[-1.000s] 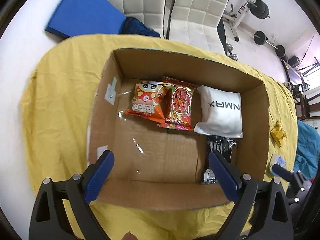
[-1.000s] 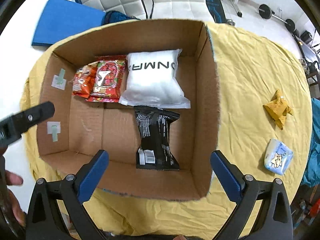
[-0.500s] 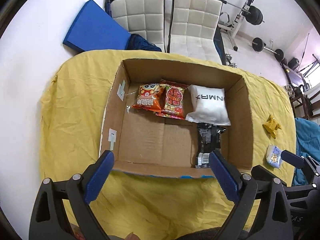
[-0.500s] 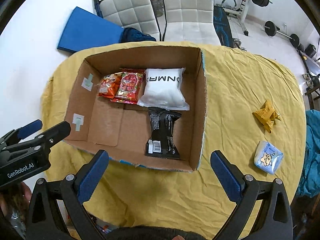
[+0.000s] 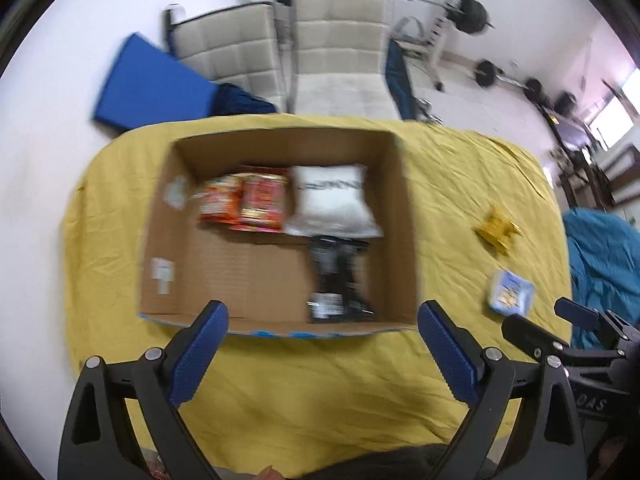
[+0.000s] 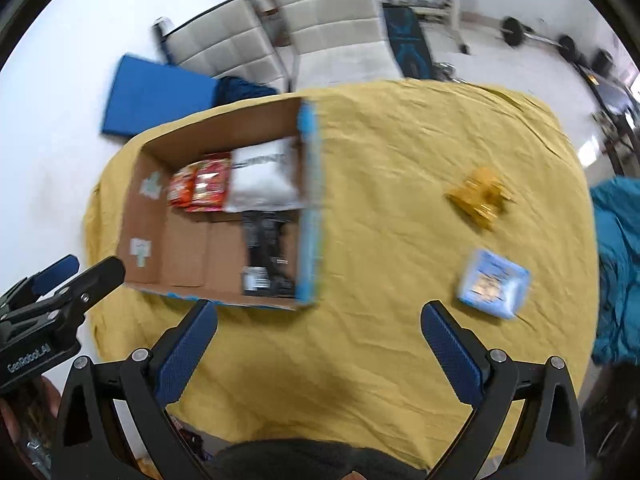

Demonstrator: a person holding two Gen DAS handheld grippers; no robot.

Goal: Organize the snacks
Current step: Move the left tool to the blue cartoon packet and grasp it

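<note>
An open cardboard box (image 5: 404,216) (image 6: 308,216) sits on the yellow-covered table. Inside lie an orange packet (image 5: 218,202), a red packet (image 5: 264,200) (image 6: 210,186), a white bag (image 5: 332,200) (image 6: 264,180) and a black packet (image 5: 338,280) (image 6: 268,256). Outside, to the box's right, lie a yellow packet (image 5: 496,230) (image 6: 478,196) and a light blue packet (image 5: 510,292) (image 6: 494,284). My left gripper (image 5: 322,320) is open and empty, held back above the box's near edge. My right gripper (image 6: 318,316) is open and empty over bare cloth, left of the blue packet.
Two white padded chairs (image 5: 336,52) and a blue mat (image 5: 148,84) stand beyond the table, with gym weights (image 5: 472,12) further back. A teal cloth (image 6: 616,264) lies off the table's right edge. The yellow cloth (image 6: 400,160) right of the box is mostly bare.
Both grippers have pulled back and up from the box, which now looks smaller. The right gripper has swung right, bringing the yellow and blue packets closer to centre. Both stay open.
</note>
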